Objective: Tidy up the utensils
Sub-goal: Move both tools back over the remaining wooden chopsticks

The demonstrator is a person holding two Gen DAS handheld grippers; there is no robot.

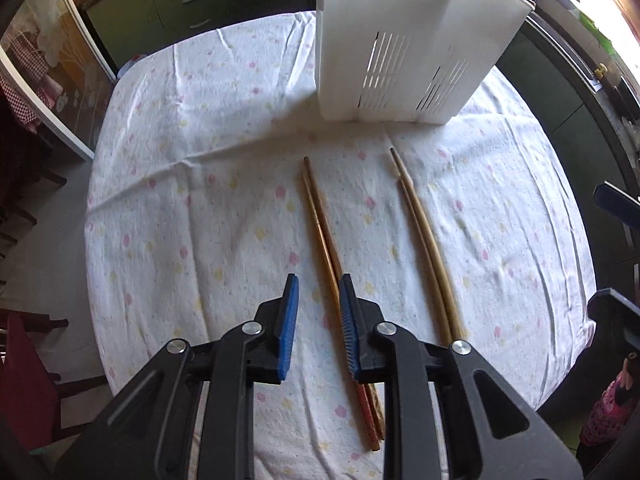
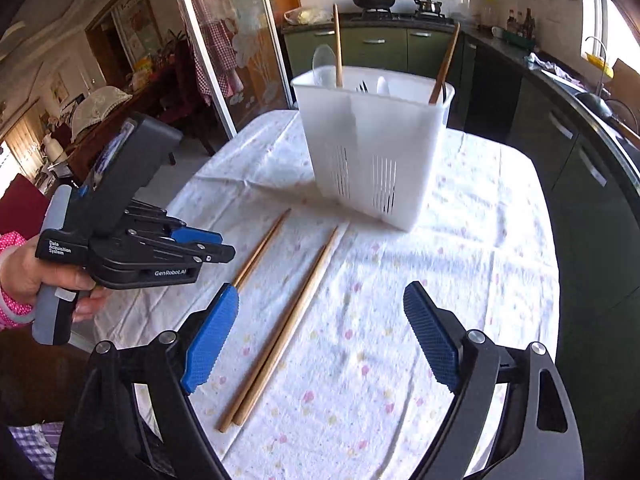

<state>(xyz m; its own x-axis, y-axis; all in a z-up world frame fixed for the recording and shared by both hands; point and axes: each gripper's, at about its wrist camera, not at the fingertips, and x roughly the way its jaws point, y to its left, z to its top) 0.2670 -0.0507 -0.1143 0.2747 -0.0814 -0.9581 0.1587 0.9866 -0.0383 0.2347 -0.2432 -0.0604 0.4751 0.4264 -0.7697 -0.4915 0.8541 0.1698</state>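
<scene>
Two pairs of chopsticks lie on the flowered tablecloth. A darker brown pair (image 1: 320,224) with red patterned ends runs under my left gripper (image 1: 319,294), which is open and hovers just above it, the sticks beside its right finger. A paler pair (image 1: 424,240) lies to its right; it also shows in the right wrist view (image 2: 288,328). My right gripper (image 2: 320,320) is open wide and empty above the pale pair. The darker pair (image 2: 262,246) shows left of it. A white slotted utensil holder (image 2: 376,144) stands behind, holding chopsticks, a spoon and forks.
The round table (image 1: 180,200) carries a white flowered cloth. The holder (image 1: 408,40) stands at its far side. Green kitchen cabinets (image 2: 580,152) run along the right and back. A glass sliding door (image 2: 236,40) and chairs are on the left.
</scene>
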